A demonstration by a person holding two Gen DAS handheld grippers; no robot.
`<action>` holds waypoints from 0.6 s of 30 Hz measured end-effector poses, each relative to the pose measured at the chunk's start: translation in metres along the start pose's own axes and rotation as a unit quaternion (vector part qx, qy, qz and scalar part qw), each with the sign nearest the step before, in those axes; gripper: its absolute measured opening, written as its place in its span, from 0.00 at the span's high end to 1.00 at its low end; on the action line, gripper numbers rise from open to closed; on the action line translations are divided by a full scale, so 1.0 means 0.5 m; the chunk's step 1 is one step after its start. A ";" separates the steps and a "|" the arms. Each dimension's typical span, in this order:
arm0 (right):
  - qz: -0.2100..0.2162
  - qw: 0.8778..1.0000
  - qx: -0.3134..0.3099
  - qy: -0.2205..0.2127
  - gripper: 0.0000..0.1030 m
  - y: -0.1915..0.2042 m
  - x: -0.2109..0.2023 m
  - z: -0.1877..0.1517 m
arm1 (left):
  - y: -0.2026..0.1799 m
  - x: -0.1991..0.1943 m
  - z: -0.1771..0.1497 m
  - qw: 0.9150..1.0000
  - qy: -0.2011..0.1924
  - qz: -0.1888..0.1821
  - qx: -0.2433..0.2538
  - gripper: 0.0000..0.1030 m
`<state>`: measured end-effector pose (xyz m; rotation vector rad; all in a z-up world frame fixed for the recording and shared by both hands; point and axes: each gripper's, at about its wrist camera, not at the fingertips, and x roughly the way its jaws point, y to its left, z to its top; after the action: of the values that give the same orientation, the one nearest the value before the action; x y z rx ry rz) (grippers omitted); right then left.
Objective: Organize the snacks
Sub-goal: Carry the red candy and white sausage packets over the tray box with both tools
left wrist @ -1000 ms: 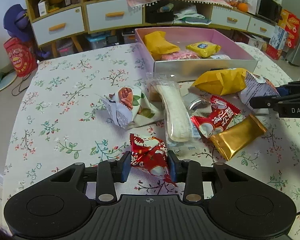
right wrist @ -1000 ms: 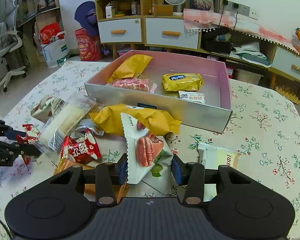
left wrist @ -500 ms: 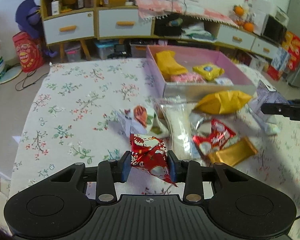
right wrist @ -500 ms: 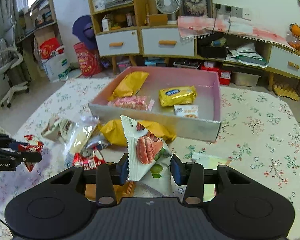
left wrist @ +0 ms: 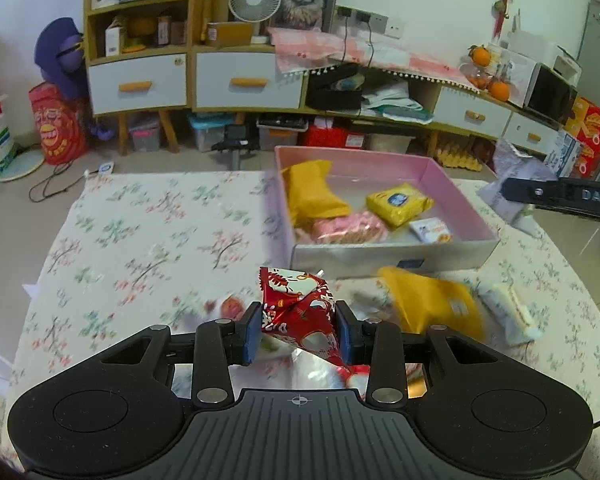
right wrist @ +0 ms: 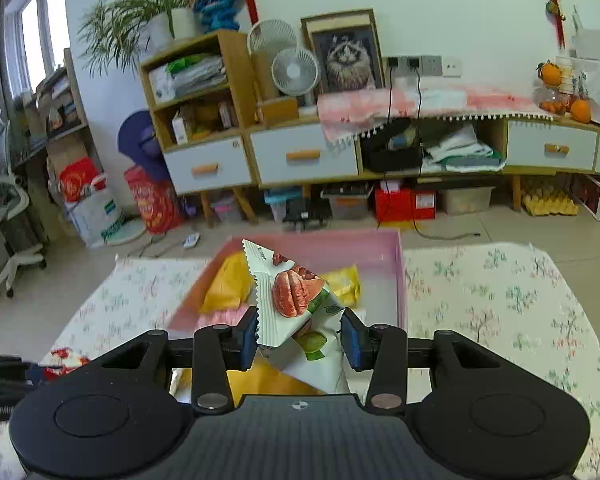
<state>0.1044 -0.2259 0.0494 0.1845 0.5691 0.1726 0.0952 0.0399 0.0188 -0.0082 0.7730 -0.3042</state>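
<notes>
Compared with the frames a second earlier, both wrist views now look from higher above the floral tablecloth [left wrist: 148, 240]: the loose snacks that filled the middle of the left view sit lower and blurred, and the pink box [left wrist: 456, 184], formerly at the top of that view, lies near its centre. In the right view the box [right wrist: 399, 264] has dropped from mid-frame to just above the gripper, with more of the shelving and wall showing. Left gripper [left wrist: 298, 334]: jaws narrowly apart, both blue pads pressing the sides of a red foil snack packet [left wrist: 296, 304], which is held clear of the table, in front of the box's near wall. Right gripper [right wrist: 300, 334]: jaws likewise drawn in, clamped on a white packet printed with a pecan [right wrist: 296, 300], which stands tilted between the pads, in front of the box opening. Inside the box lie a yellow pouch [left wrist: 310, 192], a yellow wrapped snack [left wrist: 398, 202], a pink packet [left wrist: 350, 230] and a small white sachet [left wrist: 432, 230]. On the cloth beside the box remain a yellow bag [left wrist: 432, 304] and a pale wrapped bar [left wrist: 508, 312], both blurred.
</notes>
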 end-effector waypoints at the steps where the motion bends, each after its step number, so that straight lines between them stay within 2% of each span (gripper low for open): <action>1: 0.000 1.000 0.008 0.000 0.88 -0.006 0.006 0.003 | -0.006 0.006 0.006 1.000 0.001 -0.001 0.000 0.67; 8: 0.003 0.998 0.064 -0.002 0.88 -0.043 0.048 -0.003 | -0.040 0.065 0.059 1.000 0.015 -0.015 -0.004 0.67; 11: 0.003 0.996 0.093 0.009 0.88 -0.063 0.065 -0.010 | -0.050 0.096 0.087 0.999 0.020 -0.047 -0.009 0.67; 14: 0.006 0.992 0.127 0.010 0.88 -0.088 0.077 -0.017 | -0.070 0.131 0.114 0.998 0.021 -0.064 0.001 0.67; 18: 0.019 0.983 0.184 0.010 0.87 -0.124 0.087 -0.027 | -0.104 0.181 0.144 0.997 0.022 -0.066 0.023 0.67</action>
<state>0.1401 -0.2750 0.0020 0.5540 0.6140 0.1044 0.1919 -0.0421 0.0145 -0.0099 0.8106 -0.4479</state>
